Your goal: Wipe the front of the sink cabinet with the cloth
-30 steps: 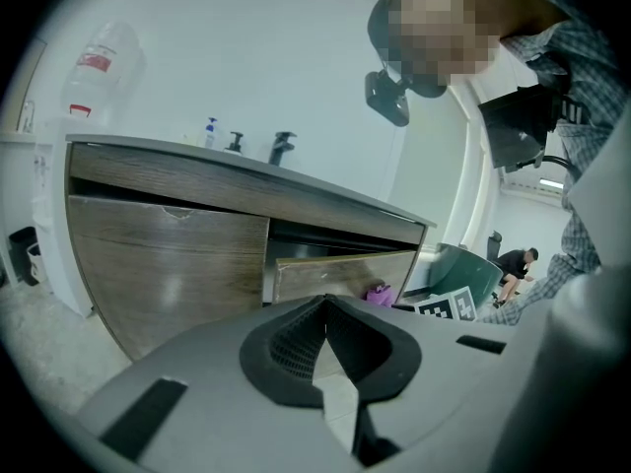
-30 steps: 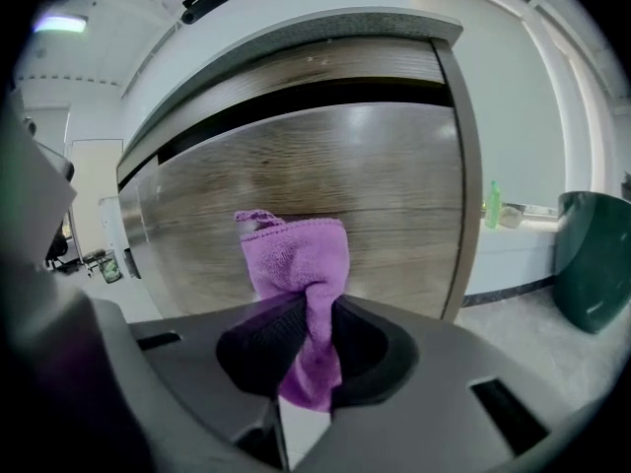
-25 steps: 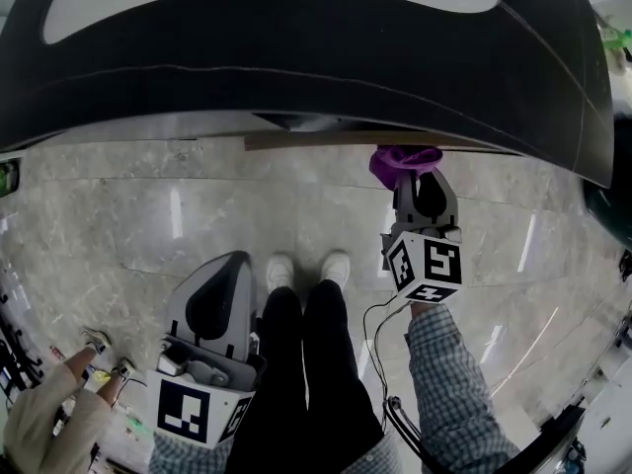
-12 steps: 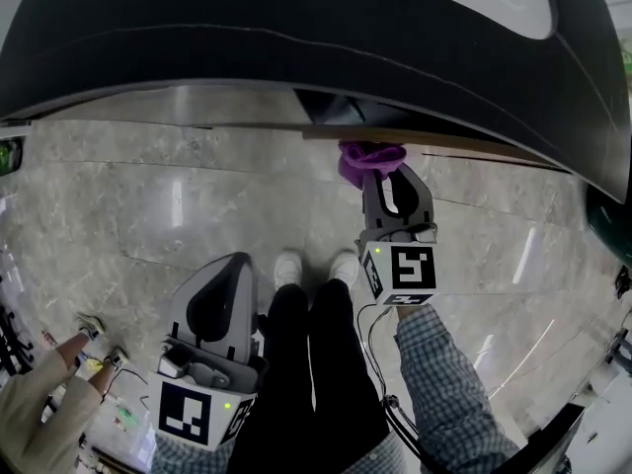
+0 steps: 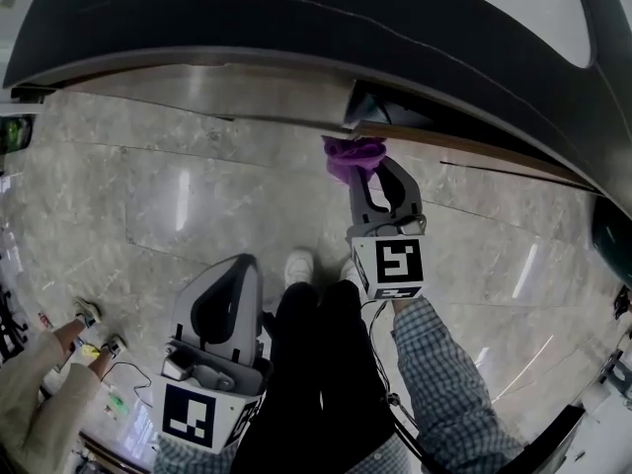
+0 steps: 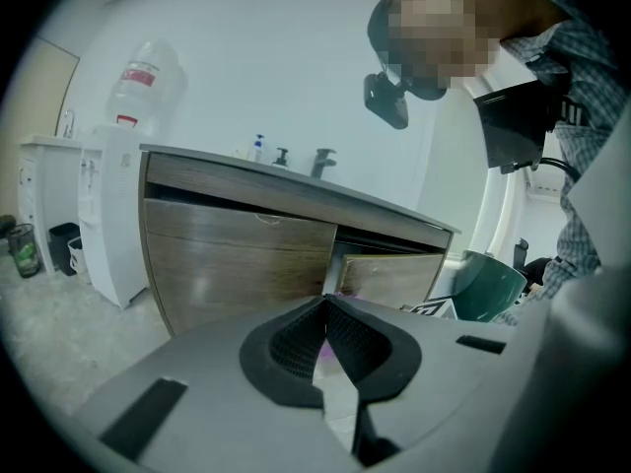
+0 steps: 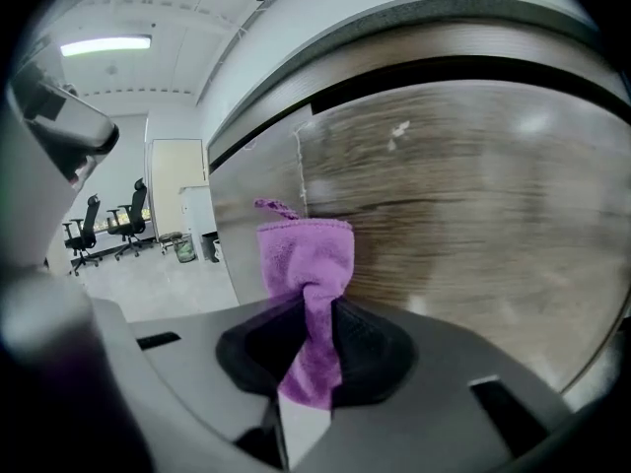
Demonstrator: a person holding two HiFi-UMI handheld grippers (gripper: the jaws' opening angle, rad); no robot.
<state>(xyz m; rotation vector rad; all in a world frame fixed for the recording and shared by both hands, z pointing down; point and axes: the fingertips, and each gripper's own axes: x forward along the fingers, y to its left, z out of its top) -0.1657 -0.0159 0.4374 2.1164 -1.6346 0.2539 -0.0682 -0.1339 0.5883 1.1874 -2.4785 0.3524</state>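
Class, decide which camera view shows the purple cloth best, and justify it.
The right gripper view: the purple cloth sits central, pinched by the right gripper before the cabinet front. The head view shows only a small bunch; the left gripper view, barely a purple hint.

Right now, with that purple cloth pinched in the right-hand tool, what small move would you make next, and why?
Probably press the cloth flat onto the cabinet front and sweep it sideways along the wood. The right gripper is shut on the cloth, whose free top stands right at the panel by a vertical seam; whether it touches is unclear.
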